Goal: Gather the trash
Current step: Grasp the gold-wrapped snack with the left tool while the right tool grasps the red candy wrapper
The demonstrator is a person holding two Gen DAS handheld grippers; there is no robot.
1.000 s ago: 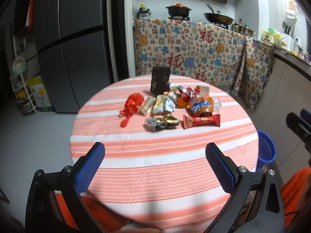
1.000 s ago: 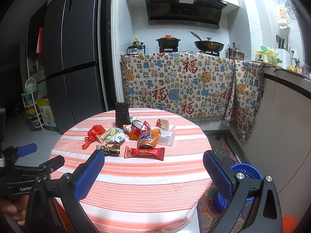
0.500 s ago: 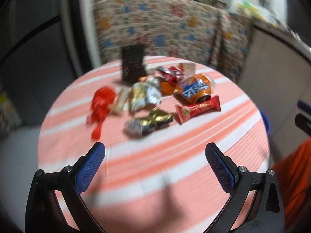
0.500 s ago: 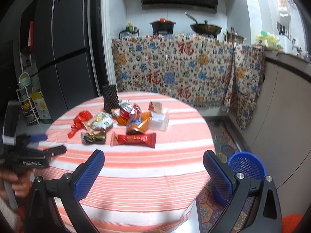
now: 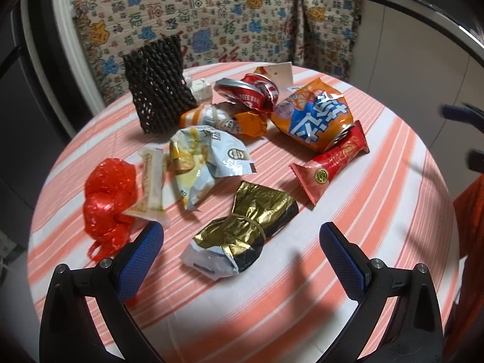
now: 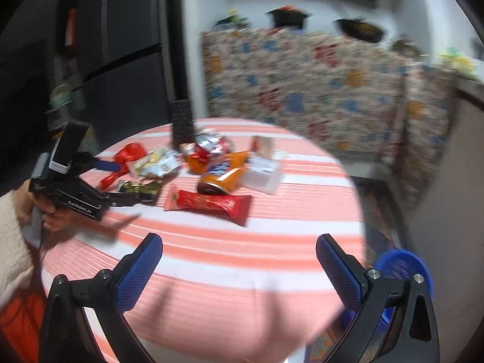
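A round table [image 5: 378, 242] covered in an orange-and-white striped cloth is seen in both views, with the trash gathered on its far half. The gold-and-black foil wrapper [image 5: 245, 233] is taken as the landmark. The left gripper [image 5: 240, 243] is held wide apart just above the table, its blue-padded fingers [image 5: 142, 257] set to either side of this wrapper's near end; nothing is clamped. To the right of the wrapper and beyond it a red snack packet [image 5: 332, 163] is laid, and farther back a crushed orange can [image 5: 314, 118] and a crushed red can [image 5: 251, 90] are found. Directly behind the wrapper a pale crumpled bag [image 5: 202, 160] is seen; to the wrapper's left a cream bar wrapper [image 5: 152, 181] and a red plastic bag [image 5: 109, 196] are lying, the two touching. A black mesh sleeve [image 5: 157, 84] is stood upright at the back of the pile.

The right gripper [image 6: 239, 267] is also spread wide and empty, over the table's near edge, well apart from the wrapper. A blue basket [image 6: 402, 266] is seen on the floor beyond the table's right side, though blurred.
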